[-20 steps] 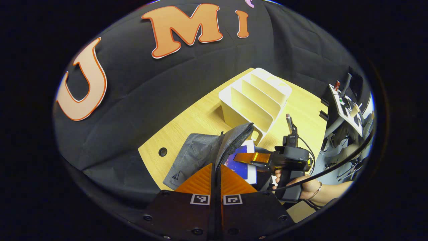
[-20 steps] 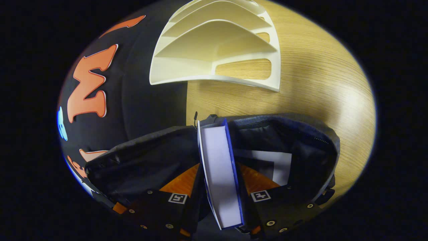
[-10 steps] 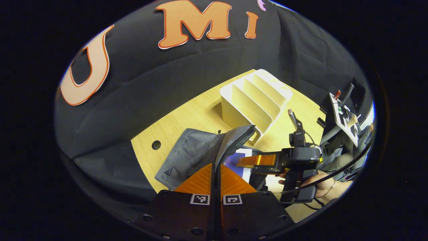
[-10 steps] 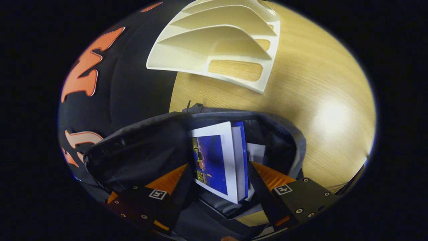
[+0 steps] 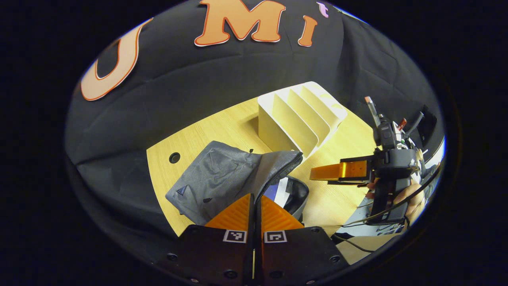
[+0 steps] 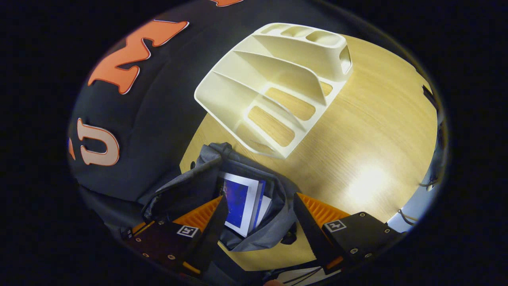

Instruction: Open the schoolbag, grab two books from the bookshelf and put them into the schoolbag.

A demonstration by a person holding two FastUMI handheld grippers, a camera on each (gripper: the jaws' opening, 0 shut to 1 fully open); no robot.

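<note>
The wooden table (image 5: 222, 131) carries everything, and the grey schoolbag (image 5: 216, 178) serves as the landmark on it. In the left gripper view the bag lies slumped on the tabletop with its zipped flap (image 5: 278, 167) raised, and a sliver of blue and white shows in the mouth beneath that flap. The right gripper view looks down into the same opening (image 6: 254, 206) and makes the contents plain: a book with a blue cover (image 6: 238, 202) stands inside the bag, with another white-edged book (image 6: 265, 205) just behind it.

Beyond the schoolbag, close to its top end, stands the cream bookshelf (image 5: 297, 119). Its slots (image 6: 274, 95) hold no books in the right gripper view, and table wood shows through the cut-outs in its base. A round cable hole (image 5: 174, 157) sits in the table on the far side of the bag from the shelf; the left gripper view shows it.

The left gripper (image 5: 254, 206) has its fingers drawn together on the edge of the bag's raised flap, pinching it. The right gripper (image 6: 258, 208) hangs above the bag's mouth with its fingers spread wide and nothing between them. In the left gripper view it (image 5: 317, 174) appears beside the bag, held by a hand (image 5: 408, 196).
</note>
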